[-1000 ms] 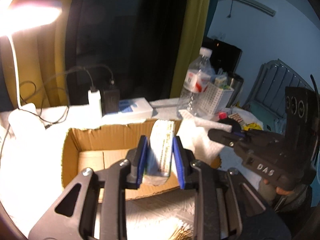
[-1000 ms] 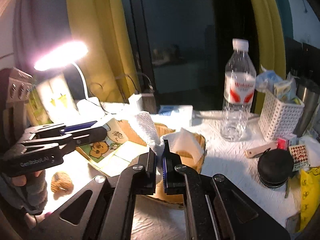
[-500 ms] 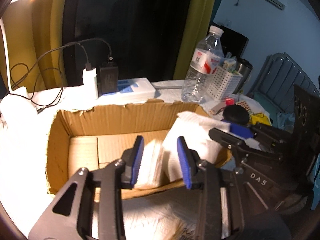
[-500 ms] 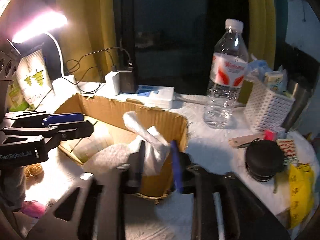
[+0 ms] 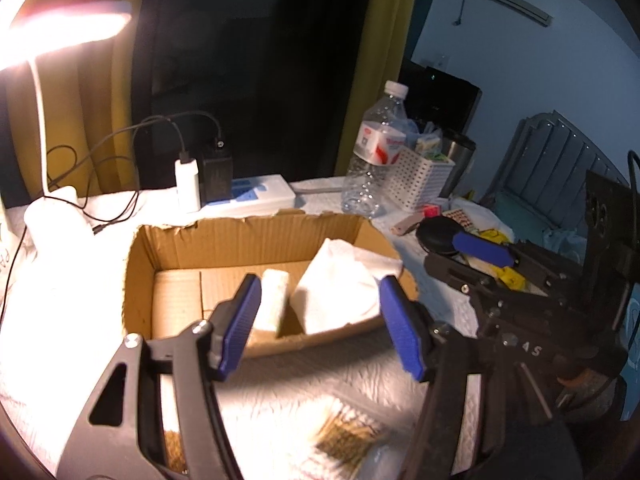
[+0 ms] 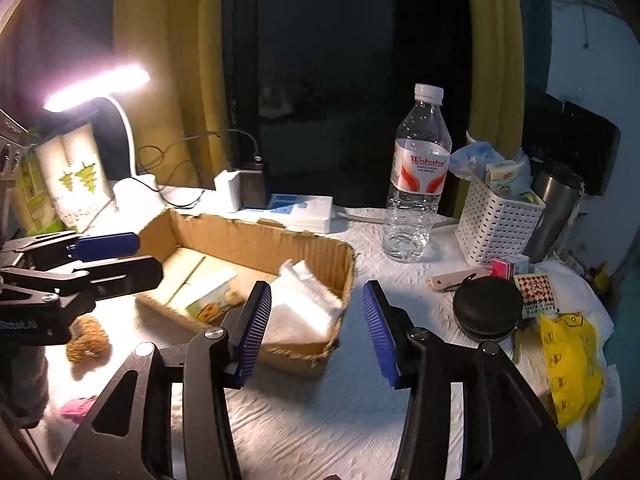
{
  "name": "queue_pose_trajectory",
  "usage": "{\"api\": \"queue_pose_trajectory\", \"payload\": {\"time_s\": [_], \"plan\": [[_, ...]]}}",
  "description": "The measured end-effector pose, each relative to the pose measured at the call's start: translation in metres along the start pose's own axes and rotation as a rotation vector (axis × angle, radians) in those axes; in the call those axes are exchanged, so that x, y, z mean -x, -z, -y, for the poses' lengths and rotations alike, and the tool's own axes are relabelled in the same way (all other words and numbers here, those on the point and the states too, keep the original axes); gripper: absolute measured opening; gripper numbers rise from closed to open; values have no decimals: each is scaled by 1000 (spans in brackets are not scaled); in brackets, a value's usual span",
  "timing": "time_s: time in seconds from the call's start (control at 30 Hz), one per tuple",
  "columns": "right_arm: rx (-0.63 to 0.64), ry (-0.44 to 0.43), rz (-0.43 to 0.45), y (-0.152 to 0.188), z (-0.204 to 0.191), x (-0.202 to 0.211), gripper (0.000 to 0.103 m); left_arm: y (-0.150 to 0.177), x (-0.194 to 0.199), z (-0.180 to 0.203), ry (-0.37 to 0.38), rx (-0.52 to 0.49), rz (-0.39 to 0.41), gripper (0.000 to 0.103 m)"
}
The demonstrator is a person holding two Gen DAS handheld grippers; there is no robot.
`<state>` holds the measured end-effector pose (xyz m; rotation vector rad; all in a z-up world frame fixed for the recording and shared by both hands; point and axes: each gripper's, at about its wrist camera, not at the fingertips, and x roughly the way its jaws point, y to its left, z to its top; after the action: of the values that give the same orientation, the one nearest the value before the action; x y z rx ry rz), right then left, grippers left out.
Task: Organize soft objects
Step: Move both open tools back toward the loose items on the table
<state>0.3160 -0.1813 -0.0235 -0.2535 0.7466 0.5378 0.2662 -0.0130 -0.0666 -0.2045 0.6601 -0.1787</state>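
Cardboard box [image 5: 248,240] is sitting open-topped at mid-table in the left wrist view, just beyond the left gripper [image 5: 320,324]. Its jaws are opening, with nothing pinched between the blue pads. Inside the box, a narrow white folded cloth [image 5: 274,300] is standing on edge, long axis running near to far, in line with the left pad. A larger white cloth [image 5: 340,284] is leaning against the right wall, just right of it. Both are lying ahead of and below the jaws, inside the near wall. The right gripper [image 5: 480,256] is showing at the right edge, level with the box's right end. On the near table surface, a tan woven pad [image 5: 348,436] is lying under the left gripper, nearer to it than to the other; blurred, so material is uncertain.

From the right wrist view, the right gripper [image 6: 316,328] is hanging over the box's near right corner. Jaws are opening and holding nothing; the larger white cloth [image 6: 304,304] is resting in the box just behind the left pad. The left gripper [image 6: 108,256] is reaching in from the left over the box's far-left end. Outside the box, a brown fuzzy ball [image 6: 88,338] and a pink item [image 6: 76,408] are lying at near left, below the left gripper and well apart from the right. My reading: the left hand is better placed for those loose pieces.
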Motion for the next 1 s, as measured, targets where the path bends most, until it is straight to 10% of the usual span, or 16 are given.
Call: {"api": "queue_pose_trajectory", "payload": {"time_s": [1.0], "plan": [[-29, 8, -65, 69, -83, 77, 62, 95, 111, -35, 5, 19, 47, 74]]}}
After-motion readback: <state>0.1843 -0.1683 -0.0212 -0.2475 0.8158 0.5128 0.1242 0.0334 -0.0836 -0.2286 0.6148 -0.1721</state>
